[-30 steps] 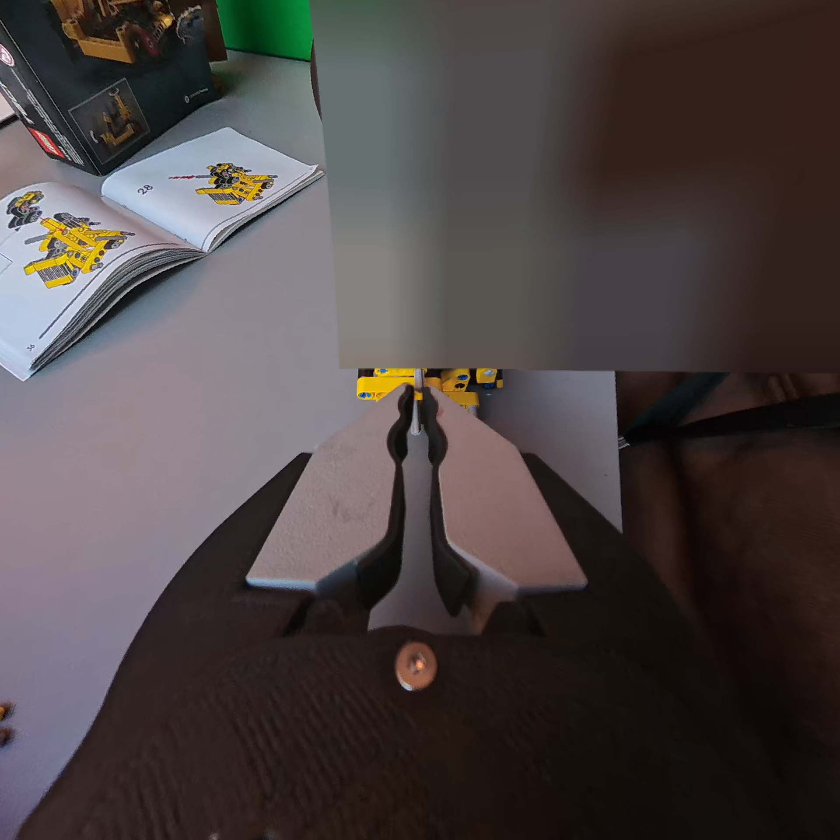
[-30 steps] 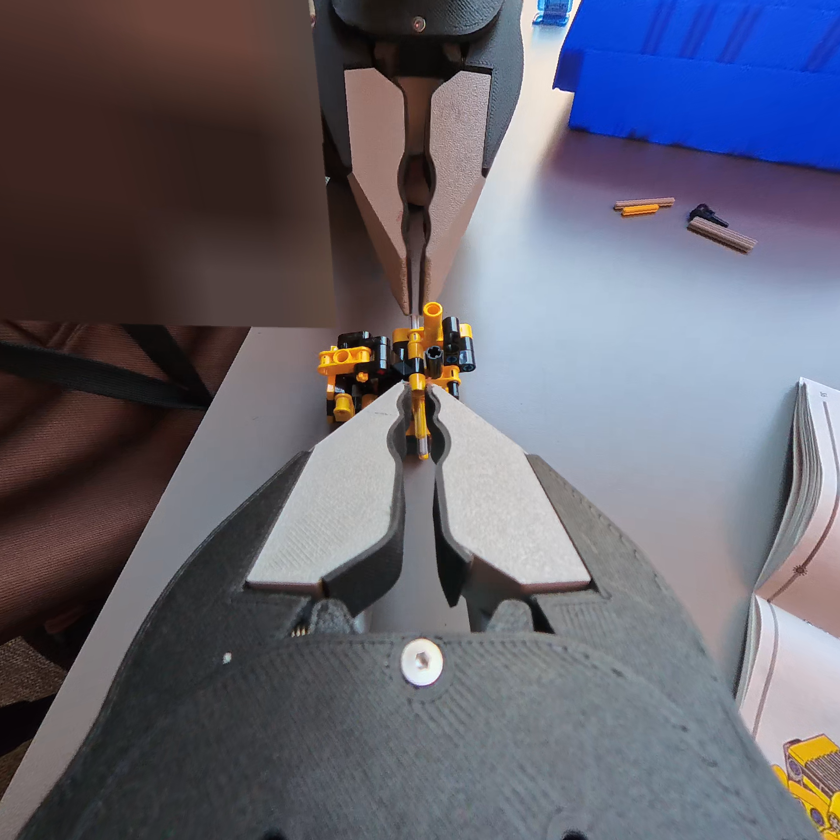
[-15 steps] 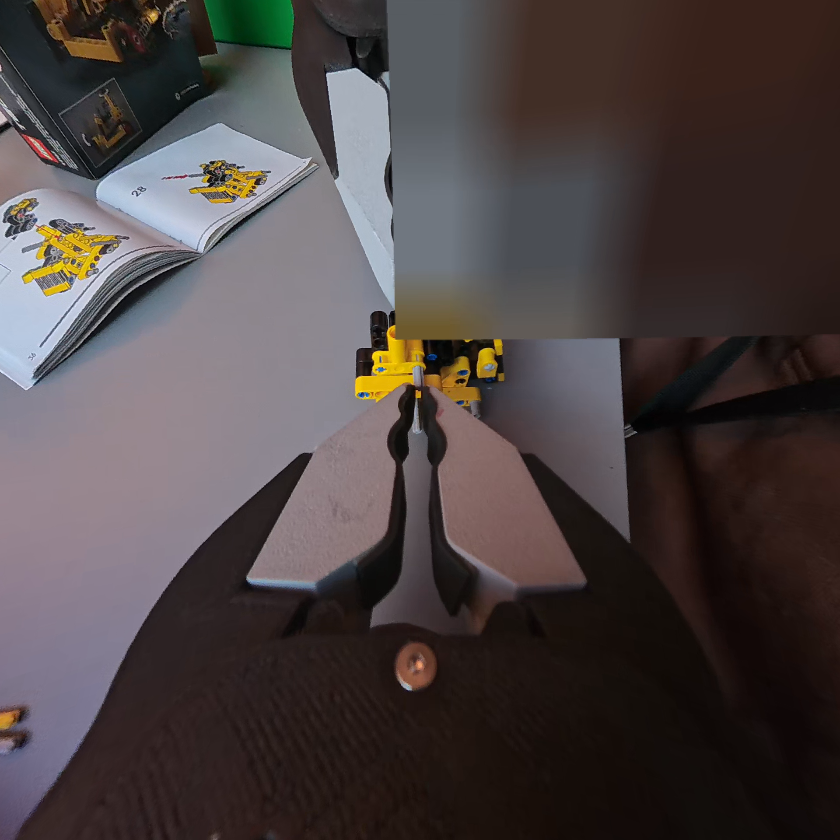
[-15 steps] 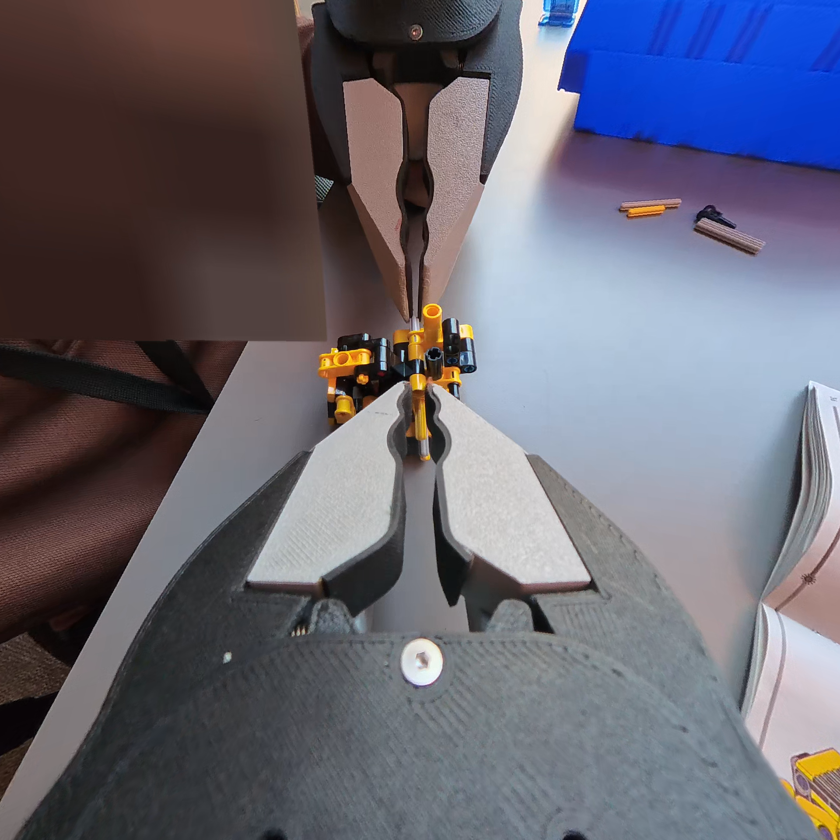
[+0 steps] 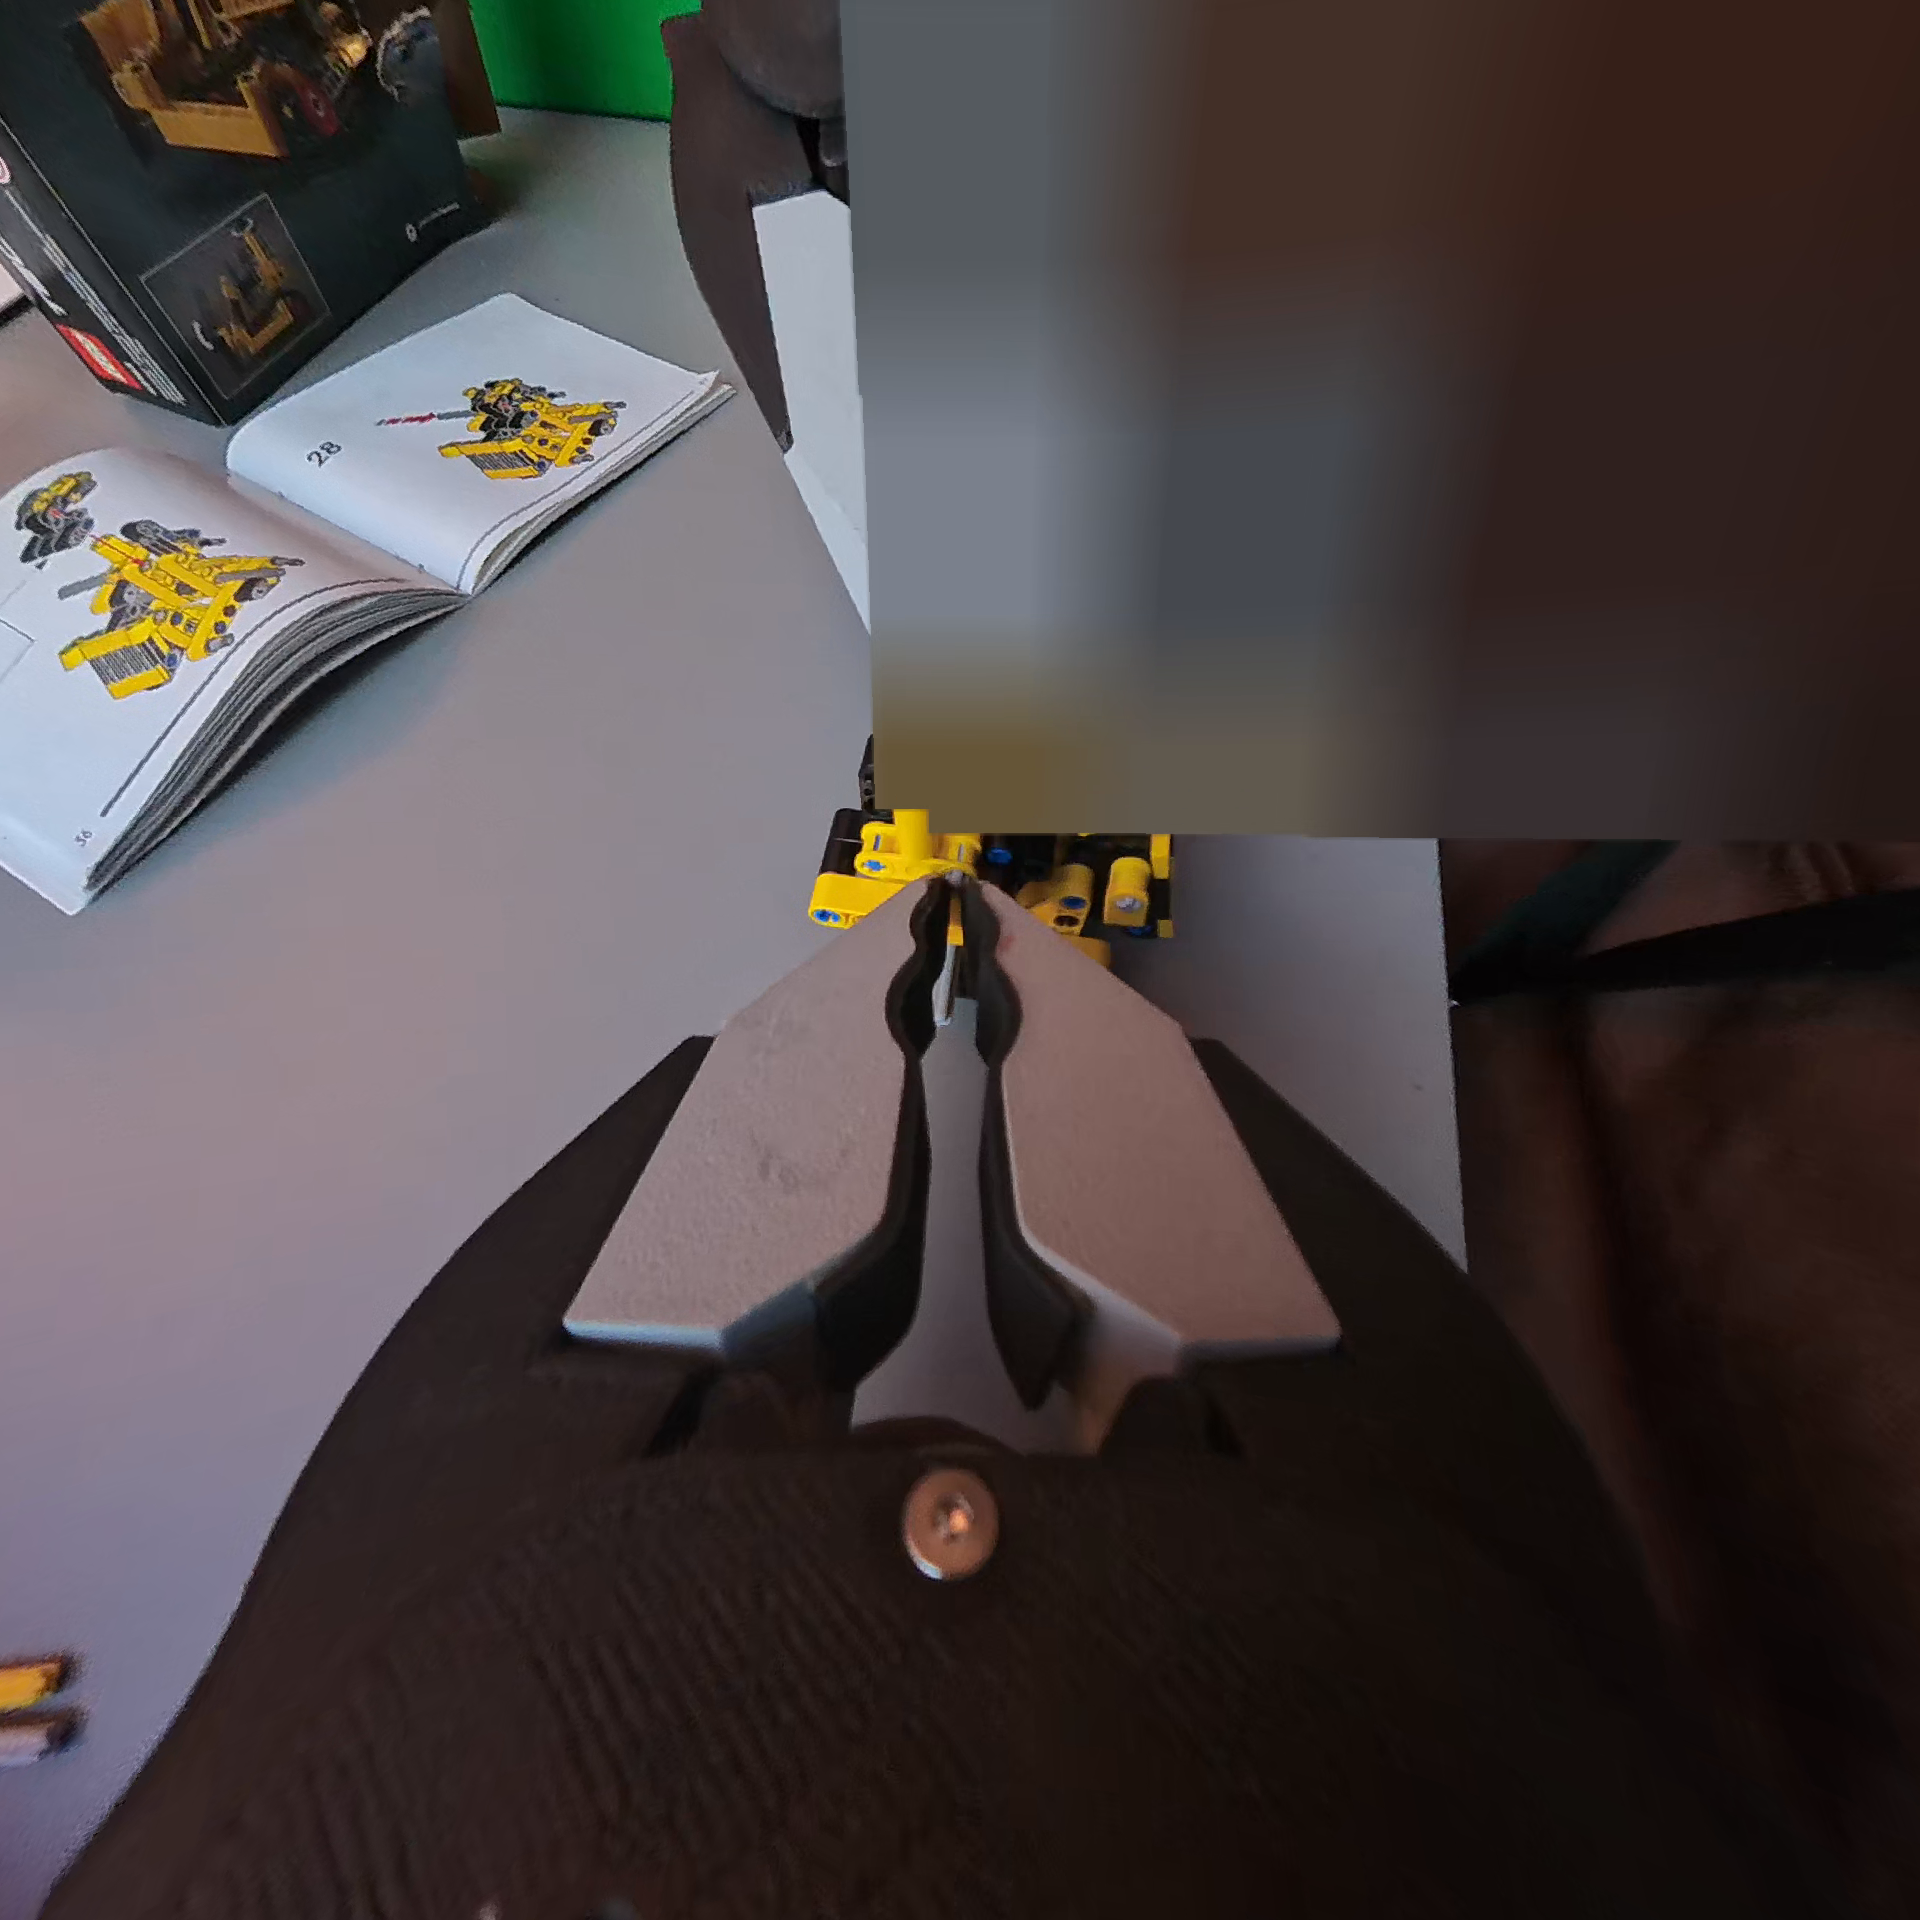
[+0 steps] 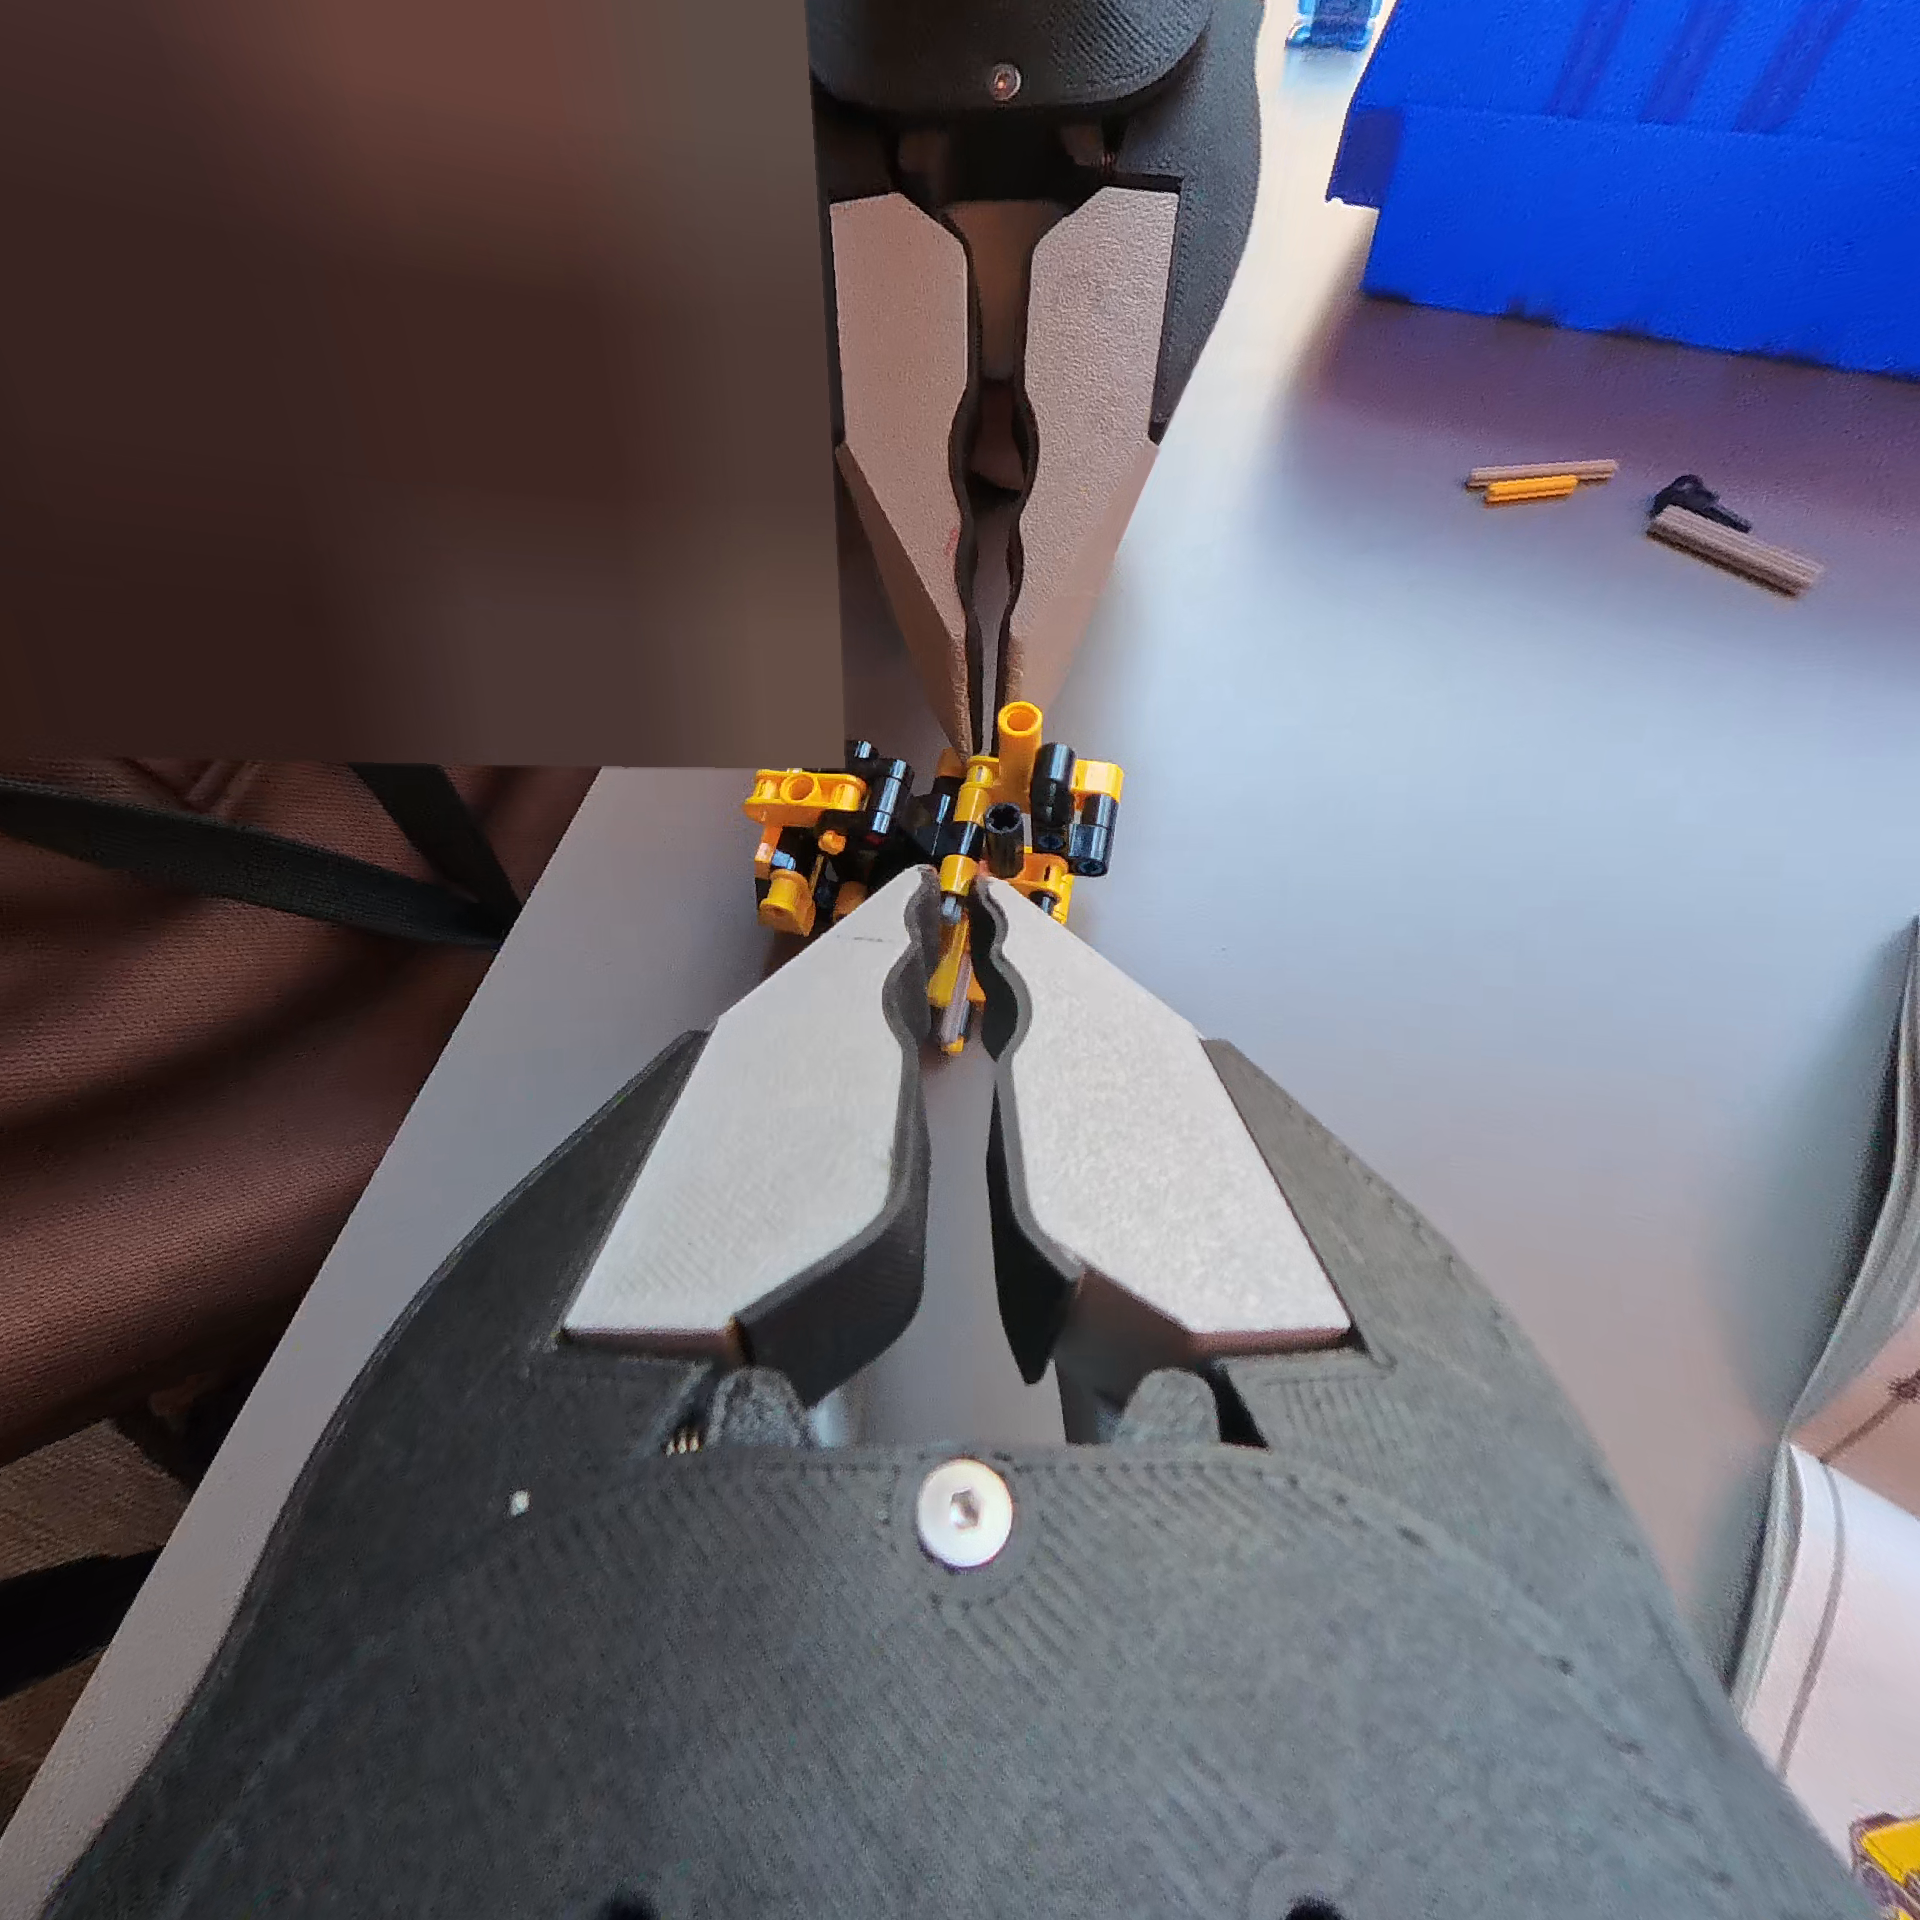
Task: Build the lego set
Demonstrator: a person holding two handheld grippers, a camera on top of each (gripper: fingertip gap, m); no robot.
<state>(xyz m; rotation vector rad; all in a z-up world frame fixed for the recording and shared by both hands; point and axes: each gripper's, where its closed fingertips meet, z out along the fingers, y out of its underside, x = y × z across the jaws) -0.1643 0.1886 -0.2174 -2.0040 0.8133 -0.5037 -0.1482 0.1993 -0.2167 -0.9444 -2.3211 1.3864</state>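
A small yellow and black lego assembly [image 6: 935,821] sits at the near edge of the grey table [image 6: 1351,831]; it also shows in the left wrist view [image 5: 1081,883]. My left gripper [image 5: 954,894] is shut on a thin grey axle [image 5: 945,987] whose tip meets the assembly. In the right wrist view the left gripper [image 6: 982,717] comes in from the far side. My right gripper [image 6: 951,899] is shut on a yellow axle piece [image 6: 954,971] that sticks out of the assembly toward me.
An open instruction booklet [image 5: 260,582] and the dark set box [image 5: 229,187] lie at the far left. A blue bin [image 6: 1662,187] stands at the back right, with loose tan, orange and black pieces [image 6: 1652,509] near it. Booklet pages [image 6: 1870,1351] lie at the right. The tips of both grippers are at nearly the same place.
My left gripper has moved in closer, so the grey axle tip now reaches the assembly. My right gripper stays shut on the yellow axle piece, and the assembly has hardly moved.
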